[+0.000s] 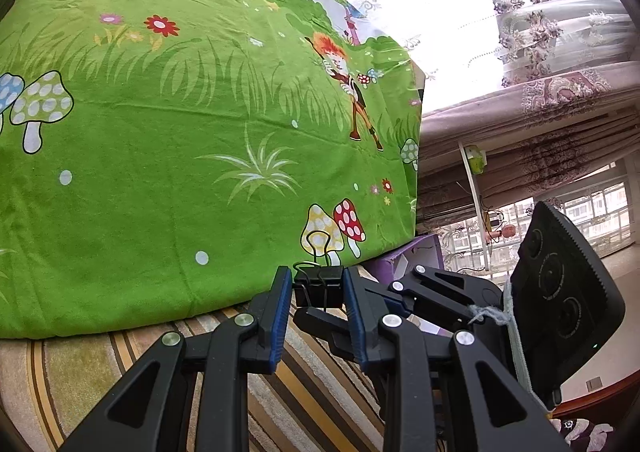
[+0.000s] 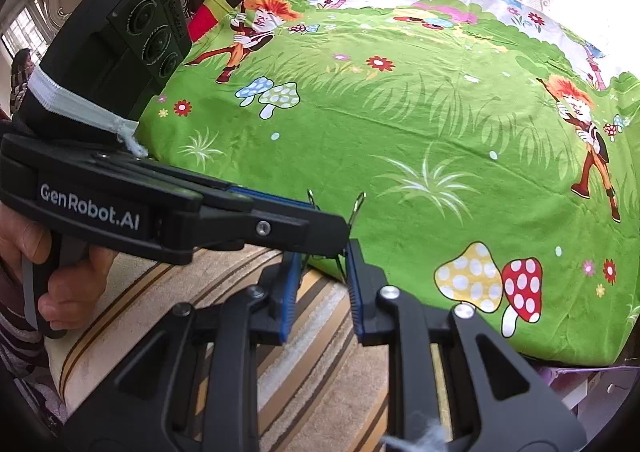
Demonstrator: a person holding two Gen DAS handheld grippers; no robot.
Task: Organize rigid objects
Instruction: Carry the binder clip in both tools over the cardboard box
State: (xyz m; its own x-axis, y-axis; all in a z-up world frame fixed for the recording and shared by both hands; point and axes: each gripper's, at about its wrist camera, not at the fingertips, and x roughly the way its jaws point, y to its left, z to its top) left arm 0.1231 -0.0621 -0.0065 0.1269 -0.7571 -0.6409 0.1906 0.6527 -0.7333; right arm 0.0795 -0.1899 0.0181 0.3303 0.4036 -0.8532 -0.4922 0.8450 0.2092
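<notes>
Your left tongs (image 1: 318,288) grip a black binder clip (image 1: 319,285) at the lower centre of the left view, held in the air over the striped rug (image 1: 304,384). In the right view, your right tongs (image 2: 322,284) stand partly open with the clip's wire handles (image 2: 340,256) between the pads; I cannot tell whether they touch. The sorting looks early: no tidied pile shows. Beyond the clip, the green cartoon sheet (image 1: 160,172) lies wide and bare, its near edge close, with a purple box (image 1: 416,252) to the right.
</notes>
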